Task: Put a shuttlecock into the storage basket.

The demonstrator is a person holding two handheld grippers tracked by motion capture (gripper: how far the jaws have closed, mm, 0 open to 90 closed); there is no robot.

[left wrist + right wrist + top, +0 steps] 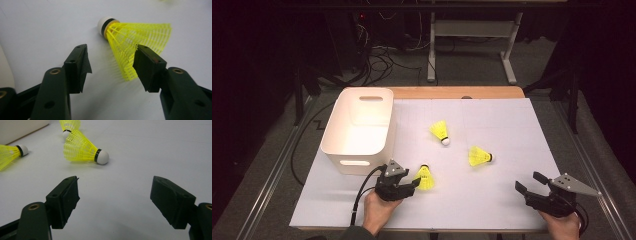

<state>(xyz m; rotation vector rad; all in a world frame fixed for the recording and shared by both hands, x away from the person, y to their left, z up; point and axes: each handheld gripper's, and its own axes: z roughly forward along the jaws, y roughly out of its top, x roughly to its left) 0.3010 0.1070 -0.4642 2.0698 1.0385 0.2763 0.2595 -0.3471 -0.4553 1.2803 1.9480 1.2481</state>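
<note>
A white table (492,200) is seen from above, w/ a white bin (357,131) at its left, well beyond the left gripper (414,181). The left gripper is held at the near edge; its jaws are parted, unclenched, w/ nothing grasped. In the left gripper view the nearest yellow shuttlecock (135,43) is lying on its side just ahead of the fingertips, skirt partly between them; one pad (146,66) is seen against the skirt's mesh, the other (81,66) is apart from it. The right gripper (532,184) is held at the table's near right corner, jaws spread wide, released, w/ bare table between them. A 2nd shuttlecock (83,148) is lying ahead of its fingers, a 3rd (440,131) farther beyond.
</note>
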